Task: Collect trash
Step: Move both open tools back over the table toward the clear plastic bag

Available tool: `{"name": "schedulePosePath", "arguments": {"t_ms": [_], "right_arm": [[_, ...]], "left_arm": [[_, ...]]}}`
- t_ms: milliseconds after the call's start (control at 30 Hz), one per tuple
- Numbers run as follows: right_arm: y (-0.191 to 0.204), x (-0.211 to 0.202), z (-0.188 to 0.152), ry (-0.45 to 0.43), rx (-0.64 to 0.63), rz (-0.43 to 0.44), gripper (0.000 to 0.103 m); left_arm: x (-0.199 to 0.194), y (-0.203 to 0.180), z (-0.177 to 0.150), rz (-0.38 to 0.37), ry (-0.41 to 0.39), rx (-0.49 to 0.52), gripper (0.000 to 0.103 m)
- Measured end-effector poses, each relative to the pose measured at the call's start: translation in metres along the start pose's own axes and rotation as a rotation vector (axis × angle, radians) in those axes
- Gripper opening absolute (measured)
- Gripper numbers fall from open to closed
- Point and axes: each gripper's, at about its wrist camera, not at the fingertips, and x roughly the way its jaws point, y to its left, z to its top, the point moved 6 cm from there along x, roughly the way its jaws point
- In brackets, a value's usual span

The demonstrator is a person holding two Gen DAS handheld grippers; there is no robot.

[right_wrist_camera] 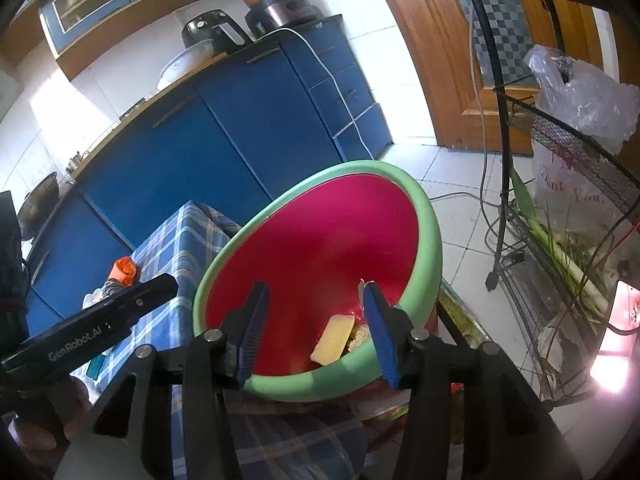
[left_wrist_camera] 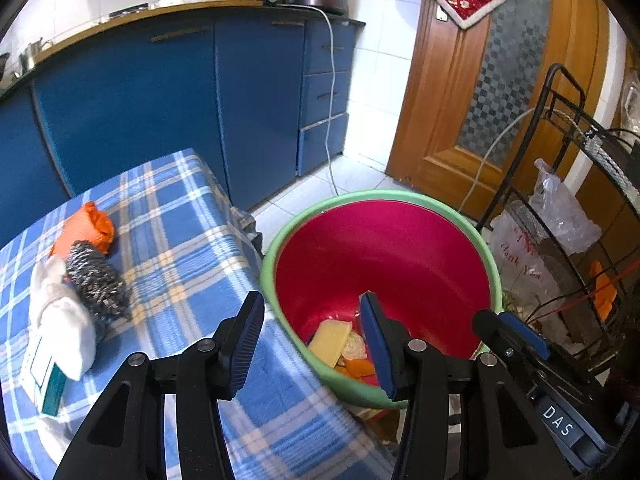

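Note:
A red bin with a green rim (left_wrist_camera: 280,240) stands beside the table; it also shows in the right wrist view (right_wrist_camera: 434,232). Inside lie a yellow slab (left_wrist_camera: 330,340), a pale crumpled scrap and orange bits. On the blue plaid tablecloth (left_wrist_camera: 180,232) lie an orange crumpled piece (left_wrist_camera: 86,226), a steel scourer (left_wrist_camera: 98,280), a white wad (left_wrist_camera: 60,320) and a small carton (left_wrist_camera: 42,376). My left gripper (left_wrist_camera: 312,344) is open and empty over the table edge and bin rim. My right gripper (right_wrist_camera: 316,328) is open and empty above the bin; its body also shows in the left wrist view (left_wrist_camera: 520,340).
Blue kitchen cabinets (left_wrist_camera: 160,112) stand behind the table, with a white cable (left_wrist_camera: 330,100) hanging down. A wooden door (left_wrist_camera: 460,92) is at the back right. A black wire rack (left_wrist_camera: 580,208) with plastic bags and leeks stands right of the bin.

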Motion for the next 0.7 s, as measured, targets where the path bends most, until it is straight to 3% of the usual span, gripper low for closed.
{"name": "schedulePosePath", "arguments": {"t_ms": [700], "right_arm": [[0.047, -0.050, -0.012, -0.044, -0.084, 0.038, 0.057]], "left_arm": [[-0.071, 0.054, -0.025, 0.067, -0.055, -0.123, 0.056]]}}
